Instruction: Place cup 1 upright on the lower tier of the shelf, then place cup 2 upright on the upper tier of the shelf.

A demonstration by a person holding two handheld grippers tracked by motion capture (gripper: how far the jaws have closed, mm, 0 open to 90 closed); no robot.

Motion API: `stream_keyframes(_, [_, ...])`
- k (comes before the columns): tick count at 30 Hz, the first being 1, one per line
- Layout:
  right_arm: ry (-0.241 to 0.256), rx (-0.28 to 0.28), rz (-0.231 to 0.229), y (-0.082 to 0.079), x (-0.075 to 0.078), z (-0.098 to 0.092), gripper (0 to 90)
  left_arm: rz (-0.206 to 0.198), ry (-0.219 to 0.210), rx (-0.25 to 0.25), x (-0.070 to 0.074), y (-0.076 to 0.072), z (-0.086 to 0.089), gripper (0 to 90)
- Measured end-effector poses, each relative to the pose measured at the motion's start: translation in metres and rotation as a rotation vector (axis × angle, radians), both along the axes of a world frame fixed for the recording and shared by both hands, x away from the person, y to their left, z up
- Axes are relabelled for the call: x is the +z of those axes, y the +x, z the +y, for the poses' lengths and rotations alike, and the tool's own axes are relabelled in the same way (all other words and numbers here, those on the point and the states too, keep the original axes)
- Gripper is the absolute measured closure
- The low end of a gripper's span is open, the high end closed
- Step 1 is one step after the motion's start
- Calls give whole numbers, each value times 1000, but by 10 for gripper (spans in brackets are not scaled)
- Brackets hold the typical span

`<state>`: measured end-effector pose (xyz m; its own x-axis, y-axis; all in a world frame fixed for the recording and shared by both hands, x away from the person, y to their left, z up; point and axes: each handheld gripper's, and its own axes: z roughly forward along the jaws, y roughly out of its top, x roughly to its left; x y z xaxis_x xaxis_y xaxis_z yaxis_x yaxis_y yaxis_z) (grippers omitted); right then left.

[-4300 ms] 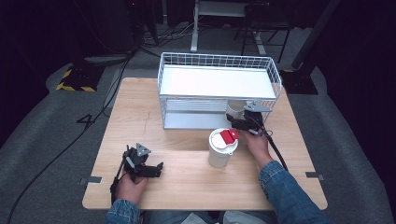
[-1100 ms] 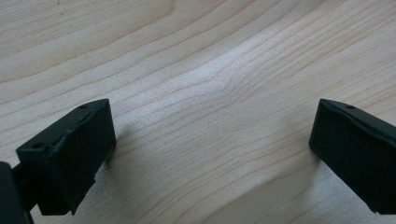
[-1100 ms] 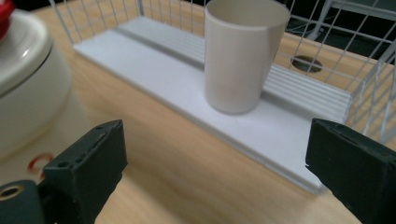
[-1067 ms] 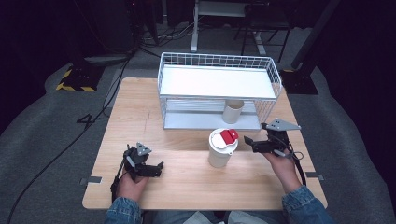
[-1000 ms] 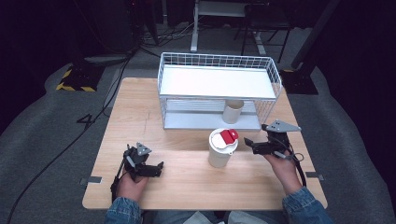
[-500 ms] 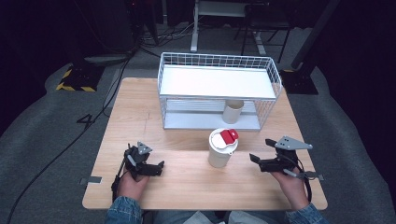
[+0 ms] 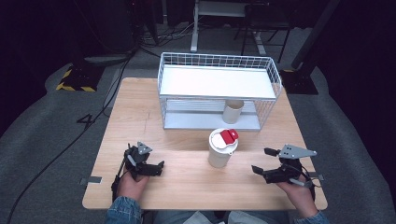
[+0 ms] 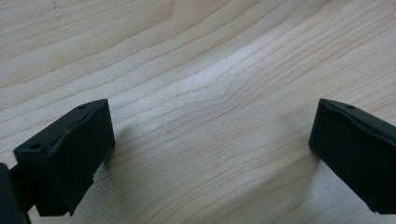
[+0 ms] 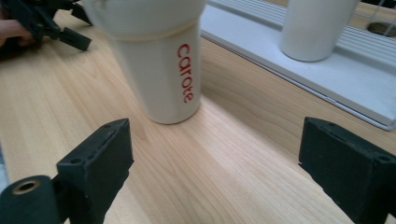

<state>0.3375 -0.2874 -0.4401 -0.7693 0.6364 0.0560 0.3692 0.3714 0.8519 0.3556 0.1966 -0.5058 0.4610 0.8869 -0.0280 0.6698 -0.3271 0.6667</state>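
A: Status of the lidded cup [image 7: 222,148]?
B: Upright on the table [image 7: 187,186], untouched, in front of the wire rack [image 7: 219,95]. Right gripper [image 7: 265,161] faces it, jaws apart, empty. Left gripper [image 7: 156,167] rests open. Grasp not yet made.

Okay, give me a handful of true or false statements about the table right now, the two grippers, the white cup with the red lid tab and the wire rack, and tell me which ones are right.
1. The right gripper holds the white cup. False: its jaws stand open and apart from the cup, with bare table between them.
2. A smaller plain cup stands on the lower shelf of the wire rack. True.
3. The left gripper is open over bare wood. True.
4. The white cup lies on its side. False: it stands upright, red lettering running up its wall.
5. The white cup stands inside the rack. False: it stands on the table in front of it.
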Motion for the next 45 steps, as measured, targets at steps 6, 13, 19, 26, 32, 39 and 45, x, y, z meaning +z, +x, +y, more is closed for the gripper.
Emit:
stream_keyframes(6, [13, 57, -6, -2, 2, 8, 105, 0, 0, 0, 0, 0, 0, 5])
stream_keyframes(13, [23, 113, -22, -1, 3, 24, 67, 0, 1, -1, 0, 0, 0, 6])
stream_keyframes(19, [20, 132, -30, 4, 2, 35, 15, -4, 4, -9, 0, -1, 0, 9])
stream_keyframes(26, [37, 172, -24, 15, -3, 48, 1, -1, 0, -10, 0, -2, 0, 10])
stream_keyframes(32, [26, 190, -27, 27, -8, 61, 1, -3, 3, -8, 0, -3, -1, 11])
stream_keyframes(39, [12, 197, -12, 39, -16, 72, 1, -4, 3, -9, 0, -3, 0, 11])
stream_keyframes(45, [36, 218, -9, 48, -22, 83, 1, -3, 3, -8, 0, -3, -1, 11])
